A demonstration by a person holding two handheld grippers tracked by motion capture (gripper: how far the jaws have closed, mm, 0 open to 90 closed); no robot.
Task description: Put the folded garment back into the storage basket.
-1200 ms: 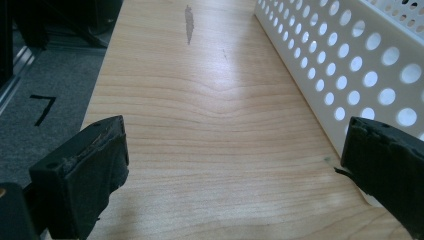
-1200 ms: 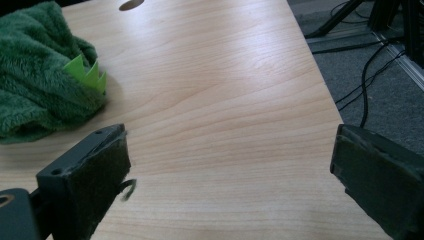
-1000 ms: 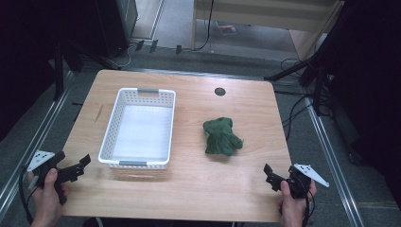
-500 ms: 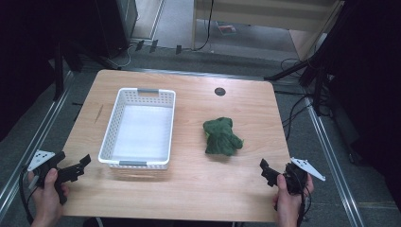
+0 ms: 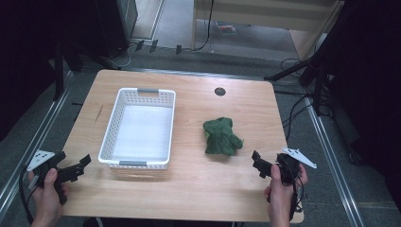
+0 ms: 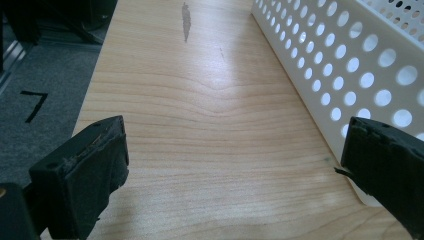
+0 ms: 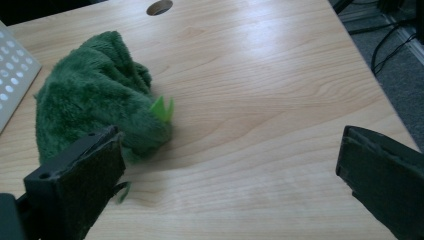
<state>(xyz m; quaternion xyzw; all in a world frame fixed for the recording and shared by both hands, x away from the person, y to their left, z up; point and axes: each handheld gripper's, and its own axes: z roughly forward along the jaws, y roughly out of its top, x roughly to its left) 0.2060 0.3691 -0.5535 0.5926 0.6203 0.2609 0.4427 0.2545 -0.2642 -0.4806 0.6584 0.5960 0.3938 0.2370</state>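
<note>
A fuzzy green plush toy [image 5: 221, 137] lies crumpled on the wooden table [image 5: 198, 189], right of centre. To its left stands a white perforated basket [image 5: 111, 125] with nothing in it. My right gripper [image 5: 257, 163] is open near the front right edge, a short way in front of the toy and not touching it. In the right gripper view the plush toy [image 7: 95, 95] lies ahead and left of the open right gripper [image 7: 230, 165]; a light green tab sticks out of it. My left gripper [image 5: 78, 166] is open at the front left corner. The left gripper [image 6: 235, 150] has the basket wall [image 6: 340, 65] beside its right jaw.
A round cable hole [image 5: 220, 91] sits in the table near its far edge. Metal rails, cables and black stands surround the table on the floor. Bare wood lies between the basket and the toy and along the front edge.
My right gripper has moved left and a little forward, closer to the green plush toy. The left gripper, the basket and the toy have stayed put.
</note>
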